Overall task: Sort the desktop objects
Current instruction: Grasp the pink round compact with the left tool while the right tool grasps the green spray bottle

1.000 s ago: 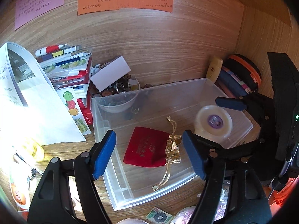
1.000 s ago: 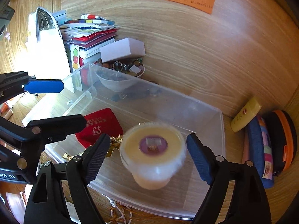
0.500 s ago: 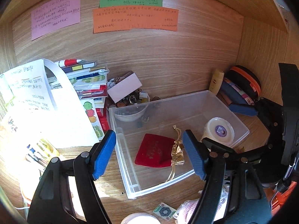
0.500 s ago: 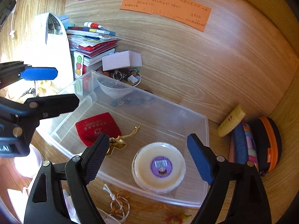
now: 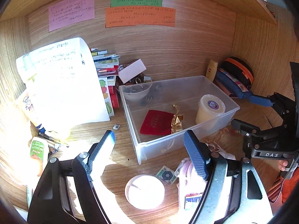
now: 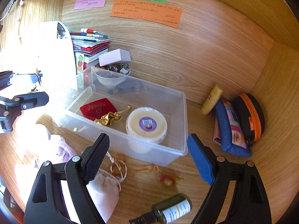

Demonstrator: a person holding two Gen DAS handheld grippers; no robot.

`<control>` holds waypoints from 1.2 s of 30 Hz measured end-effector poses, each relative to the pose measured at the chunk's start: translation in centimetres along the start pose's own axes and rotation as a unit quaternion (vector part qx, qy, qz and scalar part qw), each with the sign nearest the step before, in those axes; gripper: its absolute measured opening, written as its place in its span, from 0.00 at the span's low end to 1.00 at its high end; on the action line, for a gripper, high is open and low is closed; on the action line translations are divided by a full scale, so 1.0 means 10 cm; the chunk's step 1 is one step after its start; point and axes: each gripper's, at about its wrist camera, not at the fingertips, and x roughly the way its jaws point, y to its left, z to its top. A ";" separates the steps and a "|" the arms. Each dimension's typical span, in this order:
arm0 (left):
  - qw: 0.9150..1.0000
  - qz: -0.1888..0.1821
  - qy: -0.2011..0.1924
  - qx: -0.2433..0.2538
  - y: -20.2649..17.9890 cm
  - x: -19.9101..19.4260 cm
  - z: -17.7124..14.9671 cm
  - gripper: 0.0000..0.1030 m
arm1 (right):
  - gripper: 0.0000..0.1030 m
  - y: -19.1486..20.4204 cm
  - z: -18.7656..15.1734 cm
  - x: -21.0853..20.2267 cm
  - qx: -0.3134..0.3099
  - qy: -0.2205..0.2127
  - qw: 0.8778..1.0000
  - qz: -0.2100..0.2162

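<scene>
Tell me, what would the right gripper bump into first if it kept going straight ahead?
Probably the near wall of the clear plastic box, with the round tub just behind it. The open right gripper points there, though depth is uncertain.

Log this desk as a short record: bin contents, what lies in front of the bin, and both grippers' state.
bin: clear plastic bin, open top
in bin: red pouch, gold bag, round tub with purple label
in front of bin: cloth pouch, orange cord, dark bottle lying on its side
right of bin: blue case, orange-trimmed case
left gripper: jaws open, holding nothing
right gripper: jaws open, holding nothing
</scene>
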 end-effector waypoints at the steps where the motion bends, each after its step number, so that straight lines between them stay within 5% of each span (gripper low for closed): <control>1: 1.000 0.002 0.003 -0.001 0.00 -0.01 -0.04 0.74 | 0.81 -0.01 -0.04 -0.03 0.003 0.000 1.000 -0.002; 13: 0.999 0.012 0.049 -0.019 0.14 -0.05 -0.54 0.74 | 0.81 -0.17 -0.56 -0.17 0.041 0.034 0.998 -0.028; 22: 0.995 0.007 0.096 -0.025 0.16 0.10 -0.83 0.74 | 0.81 -0.33 -0.91 -0.05 0.090 0.077 0.993 0.002; 36: 0.993 0.001 0.109 -0.037 0.18 0.32 -0.81 0.75 | 0.81 -0.45 -0.99 0.24 0.141 0.107 0.984 0.025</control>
